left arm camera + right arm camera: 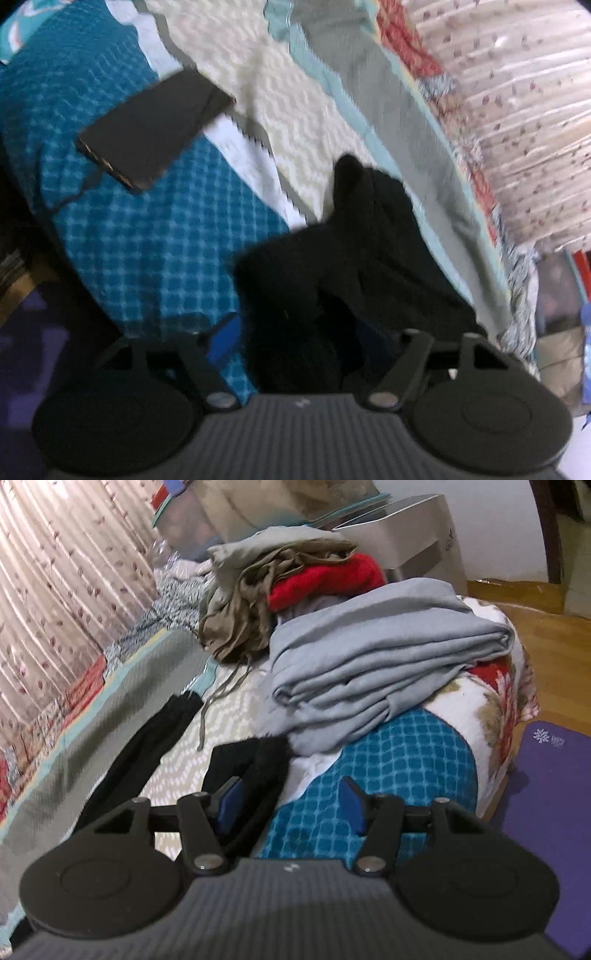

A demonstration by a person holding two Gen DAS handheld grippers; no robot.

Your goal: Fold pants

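Black pants (354, 266) bunched on bed (140, 240), left tool (295, 343) apparently open

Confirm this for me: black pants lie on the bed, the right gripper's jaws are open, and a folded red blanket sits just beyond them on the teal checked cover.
One detail is off. The right wrist view shows the folded blanket beyond the open right gripper is light grey-blue, not red; the red there is a garment in the pile further back. The black pants on the bed and the teal checked cover are as stated.

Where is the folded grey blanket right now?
In the right wrist view, the folded grey blanket sits right of centre on the bed, in front of a red garment, above the teal checked cover.
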